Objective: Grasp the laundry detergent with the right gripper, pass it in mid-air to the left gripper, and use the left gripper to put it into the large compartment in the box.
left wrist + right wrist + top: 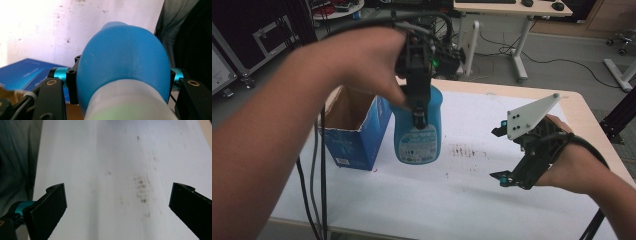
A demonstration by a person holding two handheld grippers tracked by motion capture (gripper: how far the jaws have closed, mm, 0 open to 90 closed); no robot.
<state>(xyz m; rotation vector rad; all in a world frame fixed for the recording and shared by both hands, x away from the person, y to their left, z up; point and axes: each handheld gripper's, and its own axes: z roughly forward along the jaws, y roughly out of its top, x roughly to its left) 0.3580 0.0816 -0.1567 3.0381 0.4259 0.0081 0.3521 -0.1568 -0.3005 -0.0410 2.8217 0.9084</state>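
The left gripper (pixel 418 107) clamps the blue bottle (pixel 418 132) near its top, bottle hanging upright above the bench (pixel 472 200). The open blue box (pixel 354 125) sits at nine o'clock from it, while the right gripper (pixel 504 155) gapes empty at three o'clock.

No word here comes through sharp enough to read. The blue bottle (pixel 418 131) carries a white label (pixel 416 146) on its front, with dark blocks of small print and a darker patch low down, all too fine to make out. The blue box (pixel 353 140) beside it shows pale lettering on its side and a small white sticker (pixel 343 161) near its bottom corner, equally unreadable. In the left gripper view the box (pixel 27 75) shows faint light lines of print on its blue face, blurred past reading.
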